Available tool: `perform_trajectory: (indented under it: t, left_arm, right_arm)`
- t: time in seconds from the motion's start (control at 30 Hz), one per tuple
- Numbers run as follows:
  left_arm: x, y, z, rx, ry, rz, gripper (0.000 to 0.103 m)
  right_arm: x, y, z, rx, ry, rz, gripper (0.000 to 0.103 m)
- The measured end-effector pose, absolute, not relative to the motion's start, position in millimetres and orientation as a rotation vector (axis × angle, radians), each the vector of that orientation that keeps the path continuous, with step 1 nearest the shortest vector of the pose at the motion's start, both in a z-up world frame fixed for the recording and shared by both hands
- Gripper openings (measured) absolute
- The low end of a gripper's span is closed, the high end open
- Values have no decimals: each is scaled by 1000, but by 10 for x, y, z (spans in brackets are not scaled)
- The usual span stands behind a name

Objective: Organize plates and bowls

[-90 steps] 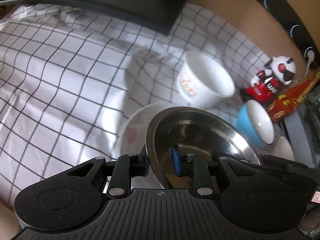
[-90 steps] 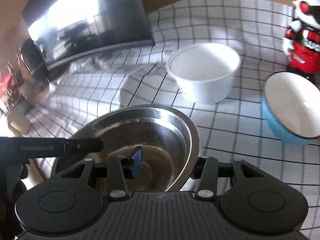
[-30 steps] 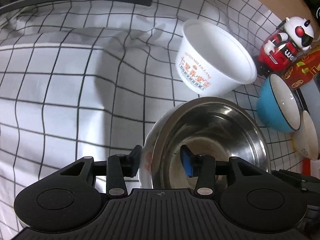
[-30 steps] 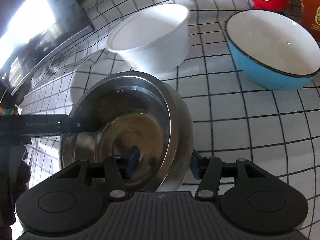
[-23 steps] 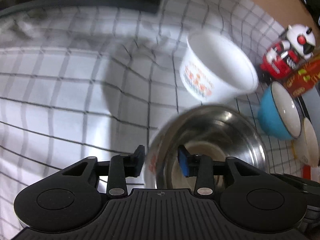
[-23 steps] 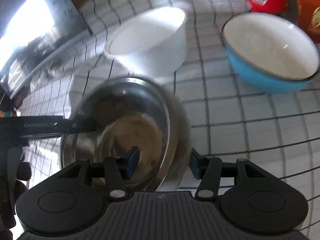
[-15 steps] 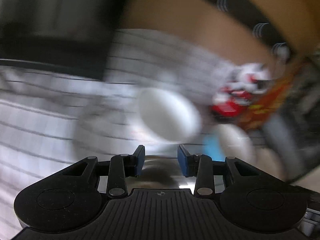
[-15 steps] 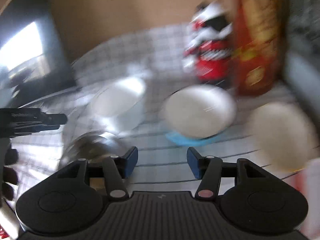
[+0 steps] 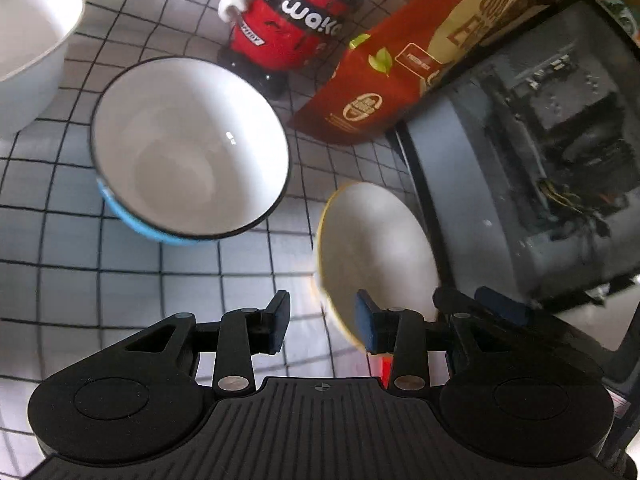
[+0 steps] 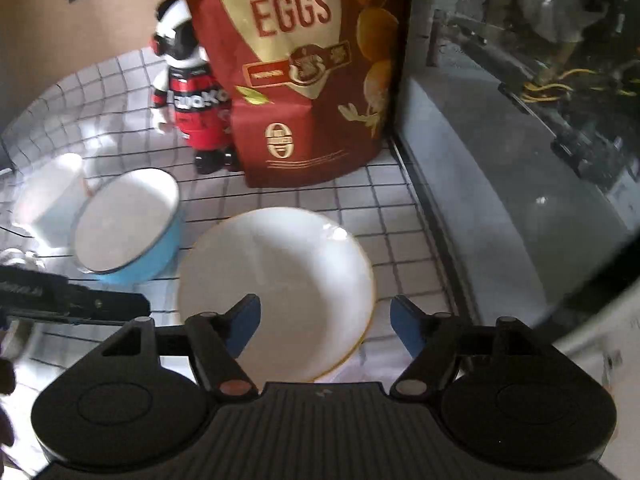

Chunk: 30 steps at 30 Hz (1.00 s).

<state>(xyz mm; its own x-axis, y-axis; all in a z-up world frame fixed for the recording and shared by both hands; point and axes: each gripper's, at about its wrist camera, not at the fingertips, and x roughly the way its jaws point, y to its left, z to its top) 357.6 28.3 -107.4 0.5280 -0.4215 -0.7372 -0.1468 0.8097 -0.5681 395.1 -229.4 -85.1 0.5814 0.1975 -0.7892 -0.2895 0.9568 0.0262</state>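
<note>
A shallow white bowl with a yellow rim (image 9: 376, 248) (image 10: 280, 280) sits on the checked cloth (image 9: 120, 280) beside a grey case. My left gripper (image 9: 322, 322) hovers at its near left edge, fingers apart, the rim between them but not pinched. My right gripper (image 10: 324, 320) is above the same bowl and its jaws are opening. One finger is over the inside, the other outside the right rim, neither touching. A blue bowl with a white inside (image 9: 188, 148) (image 10: 124, 224) stands to the left. Further left is a white cup (image 9: 28, 52) (image 10: 52, 200).
A red and black toy robot (image 9: 296, 20) (image 10: 188, 92) and a tall red snack bag (image 9: 420, 60) (image 10: 304, 72) stand behind the bowls. An open grey computer case (image 9: 540, 160) (image 10: 520, 160) walls off the right side, close to the yellow-rimmed bowl.
Both grippers have let go of the steel bowl and swung right to the yellow-rimmed white bowl. The right jaws now stand wider; the steel bowl has left both views.
</note>
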Motion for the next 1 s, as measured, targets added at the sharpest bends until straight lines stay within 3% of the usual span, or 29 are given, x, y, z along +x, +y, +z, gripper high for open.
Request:
perform_trajectory:
  t: [0.23,0.4,0.77,0.83,0.9,1.0]
  left_arm:
    - [3805,7,-1270,-607,1046,-86,40]
    - [3815,-16,-1311,-622,1030,-146,39]
    - [3306,292,-1190,-568,1077,-96,38]
    - [3144,398,-1195,-596,1087,-83,36]
    - [2959,514,-1210,-632,1080,-48,26]
    - [2729,674,-1216,-669,1070,-10,24]
  right_arm:
    - [4436,-2402,-1163,-88,998,306,71]
    - [4589,-2348,-1329,-52,1085,349,49]
    - [4335,-1932,-1201,-86,1121,522,49]
    - [4247,-1844,-1164,-102,1132,564,49]
    - [4152,-1760,-1140,-115,1142,599,49]
    - [3945,-1672,-1135,-111,1158,652,49]
